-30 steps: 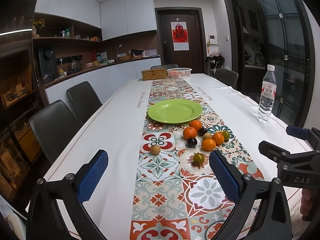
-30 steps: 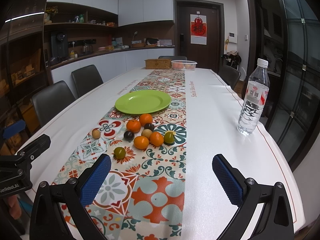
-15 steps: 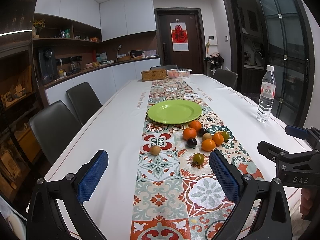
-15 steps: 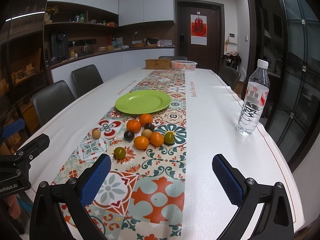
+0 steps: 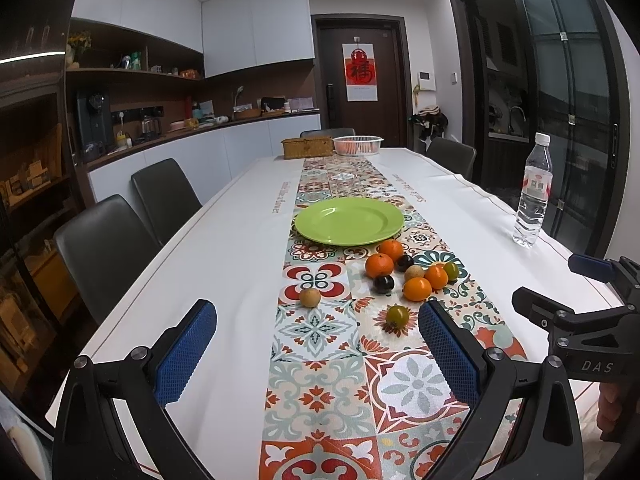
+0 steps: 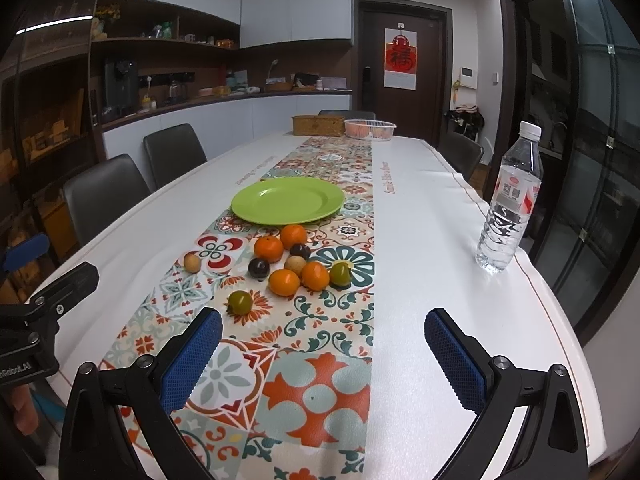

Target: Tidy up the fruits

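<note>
Nothing has shifted: both grippers stay open above the fruits.

Left tool agape above runner; fruits beside plate

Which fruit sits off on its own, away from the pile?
Find the green plate on the patterned runner; the fruit cluster lies just nearer the camera. Left of it sits a small tan fruit, alone, touching nothing.
</note>
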Available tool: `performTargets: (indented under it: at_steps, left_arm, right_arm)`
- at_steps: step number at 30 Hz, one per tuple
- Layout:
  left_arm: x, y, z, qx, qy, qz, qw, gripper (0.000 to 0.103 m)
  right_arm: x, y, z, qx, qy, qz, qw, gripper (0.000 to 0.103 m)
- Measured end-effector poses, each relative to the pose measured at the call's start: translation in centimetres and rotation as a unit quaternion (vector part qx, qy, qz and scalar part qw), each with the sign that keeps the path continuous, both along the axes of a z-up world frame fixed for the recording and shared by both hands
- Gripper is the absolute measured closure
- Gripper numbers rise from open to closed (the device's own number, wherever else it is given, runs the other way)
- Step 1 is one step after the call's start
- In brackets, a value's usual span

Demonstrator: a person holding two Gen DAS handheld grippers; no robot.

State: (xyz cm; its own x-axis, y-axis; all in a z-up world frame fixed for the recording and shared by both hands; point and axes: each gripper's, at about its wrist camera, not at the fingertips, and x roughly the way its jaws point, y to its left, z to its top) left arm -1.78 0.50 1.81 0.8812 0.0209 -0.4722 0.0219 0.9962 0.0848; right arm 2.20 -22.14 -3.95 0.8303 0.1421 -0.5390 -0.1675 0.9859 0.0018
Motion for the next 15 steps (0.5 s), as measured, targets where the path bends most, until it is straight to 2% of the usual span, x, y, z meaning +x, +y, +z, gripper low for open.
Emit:
performTargets:
  at_steps: [9,15]
  left_arm:
    - [1.7,1.3,-1.2,0.010,-0.004,-0.003,0.9999,0.000]
    - [3.5,2.3,-2.1,0.023,-0.002,-0.028,0.9993,0.000]
  right_arm:
    - [1.1,1.6,-0.4,-0.024,0.004,0.015,1.000,0.001]
    - [2.7,3.5,-0.5,-0.036,0.004,0.027,0.999,0.001]
